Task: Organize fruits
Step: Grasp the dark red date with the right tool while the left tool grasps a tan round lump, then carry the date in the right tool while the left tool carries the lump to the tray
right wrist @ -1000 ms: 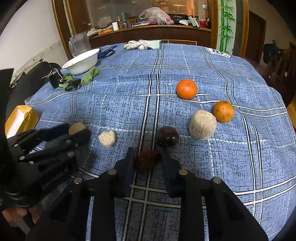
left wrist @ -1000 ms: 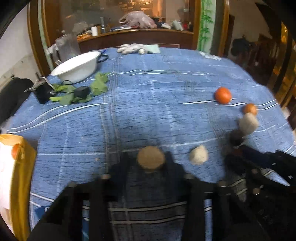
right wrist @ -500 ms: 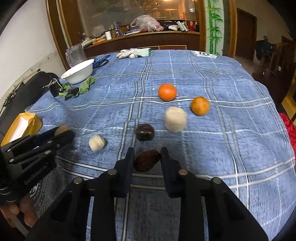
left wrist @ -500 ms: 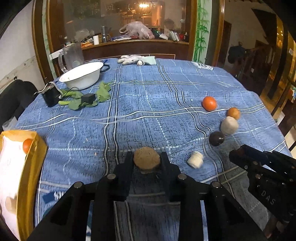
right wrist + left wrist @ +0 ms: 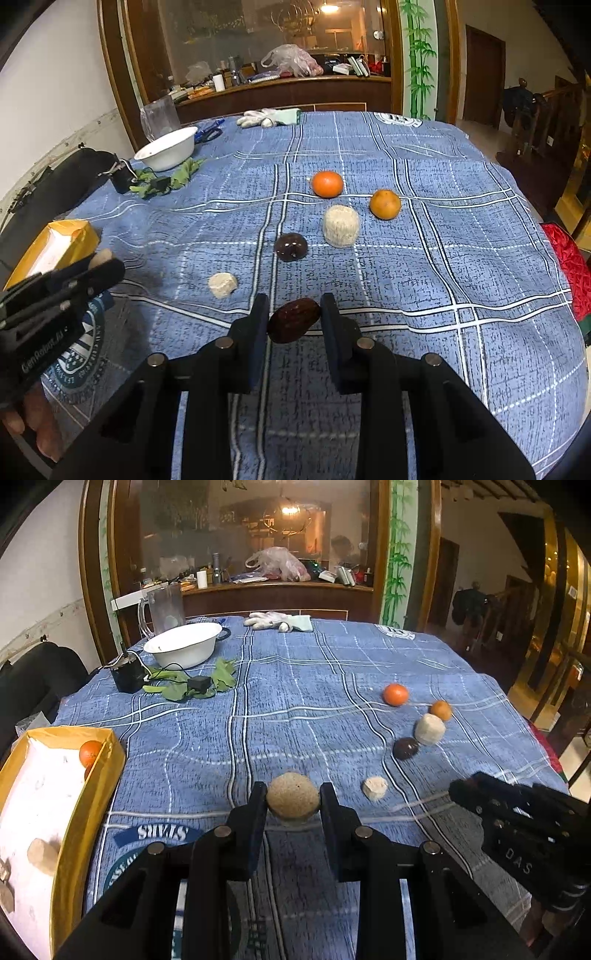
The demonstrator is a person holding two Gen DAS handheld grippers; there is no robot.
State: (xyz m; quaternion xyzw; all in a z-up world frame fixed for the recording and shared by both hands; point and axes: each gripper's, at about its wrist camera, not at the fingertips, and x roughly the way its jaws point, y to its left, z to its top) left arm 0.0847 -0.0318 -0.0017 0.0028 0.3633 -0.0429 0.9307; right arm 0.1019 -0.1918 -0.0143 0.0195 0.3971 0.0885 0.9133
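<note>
Above blue tablecloth (image 5: 295, 709), both tools have risen higher with their fruits.

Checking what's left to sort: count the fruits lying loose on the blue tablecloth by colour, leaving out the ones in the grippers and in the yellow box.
Orange fruits: 2
Pale beige fruits: 2
Dark brown fruit: 1
Total: 5

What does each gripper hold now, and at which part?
Left gripper: tan round fruit, pinched at its sides. Right gripper: dark brown fruit, pinched at its ends.
</note>
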